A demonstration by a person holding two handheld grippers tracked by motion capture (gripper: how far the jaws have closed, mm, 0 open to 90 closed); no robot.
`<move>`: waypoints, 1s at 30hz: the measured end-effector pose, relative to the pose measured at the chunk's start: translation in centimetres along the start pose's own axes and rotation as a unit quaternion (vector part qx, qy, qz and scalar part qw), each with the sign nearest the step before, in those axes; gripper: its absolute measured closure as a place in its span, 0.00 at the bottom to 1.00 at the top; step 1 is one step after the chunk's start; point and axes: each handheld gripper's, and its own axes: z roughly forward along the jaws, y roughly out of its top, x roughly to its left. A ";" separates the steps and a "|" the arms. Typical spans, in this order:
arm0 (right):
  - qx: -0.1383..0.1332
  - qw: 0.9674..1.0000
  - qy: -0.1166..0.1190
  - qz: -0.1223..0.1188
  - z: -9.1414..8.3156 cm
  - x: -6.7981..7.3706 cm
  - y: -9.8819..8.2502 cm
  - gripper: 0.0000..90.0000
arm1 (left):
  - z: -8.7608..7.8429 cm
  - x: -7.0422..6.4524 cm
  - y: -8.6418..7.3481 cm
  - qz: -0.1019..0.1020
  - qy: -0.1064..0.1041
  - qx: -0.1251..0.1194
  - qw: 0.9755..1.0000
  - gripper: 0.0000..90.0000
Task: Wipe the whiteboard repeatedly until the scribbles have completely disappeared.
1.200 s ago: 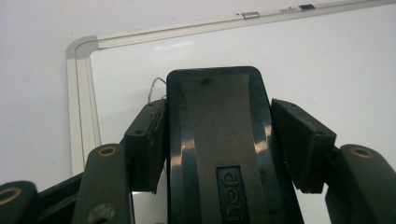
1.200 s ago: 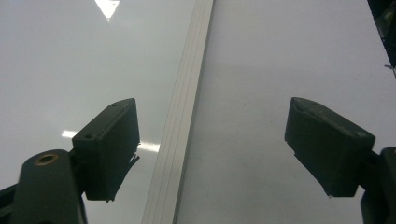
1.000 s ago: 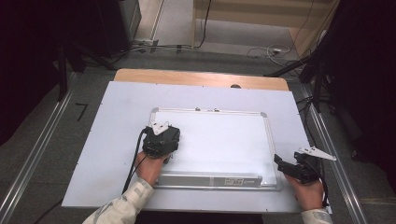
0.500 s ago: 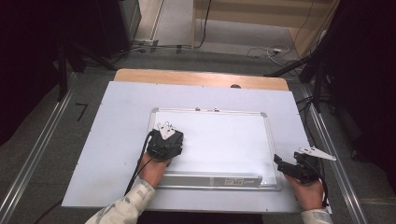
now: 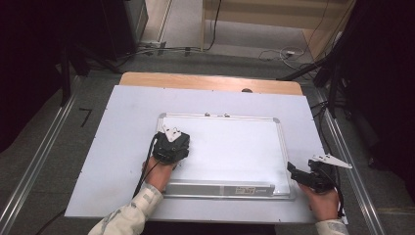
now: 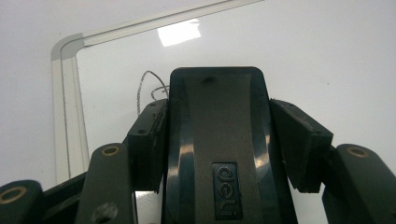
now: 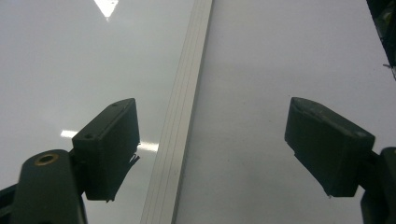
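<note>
A white sheet (image 5: 122, 147) covers a wooden table (image 5: 205, 81) standing on grey floor, with cables at the upper edge of the high view. A framed whiteboard (image 5: 235, 147) lies flat at the centre of the sheet.

**Current state**
- The left gripper (image 5: 171, 145) sits over the left part of the whiteboard. In the left gripper view (image 6: 219, 140) its jaws are clamped on both sides of a black whiteboard eraser (image 6: 217, 154) marked "deli".
- A faint grey pen mark (image 6: 148, 88) shows on the board just left of the eraser's upper end, near the rounded frame corner at the upper left of that view.
- The right gripper (image 5: 306, 175) rests at the lower right corner of the whiteboard. In the right gripper view (image 7: 210, 154) its jaws stand wide apart and hold nothing, straddling the aluminium frame strip (image 7: 180, 140).

**Step in hand: wiping the board**
- Keep the eraser flat on the surface, with even pressure.
- Sweep it fully over the pen mark towards the frame corner.
- Keep the right gripper at the frame to steady the board against sliding.

**Change from the earlier frames**
- The left gripper has shifted slightly right and down in the high view.
- The right gripper has kept its place.
</note>
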 end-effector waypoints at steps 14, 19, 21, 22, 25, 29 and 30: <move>0.003 1.000 0.001 -0.006 0.3 0.4 0.2 0.18 | 0.9 -0.5 0.6 0.002 -0.019 -0.006 1.000 0.46; 0.002 1.000 0.002 -0.007 0.3 0.3 0.2 0.18 | 1.3 -0.4 1.0 0.000 -0.018 -0.003 1.000 0.46; 0.002 1.000 0.003 -0.007 0.3 0.3 0.2 0.18 | 1.2 -0.4 0.9 0.005 -0.020 -0.002 1.000 0.46; 0.001 1.000 0.002 -0.007 0.3 0.3 0.2 0.18 | 1.1 -0.6 0.8 0.006 -0.023 -0.003 1.000 0.46; 0.002 1.000 0.003 -0.005 0.3 0.3 0.2 0.18 | 0.7 -1.2 0.5 0.025 -0.036 -0.001 0.999 0.46; 0.003 1.000 0.001 -0.007 0.4 0.3 0.2 0.18 | 0.6 -1.3 0.5 0.030 -0.043 0.002 0.999 0.45; 0.003 1.000 0.001 -0.007 0.4 0.4 0.2 0.18 | 0.7 -1.3 0.5 0.023 -0.046 0.000 0.999 0.45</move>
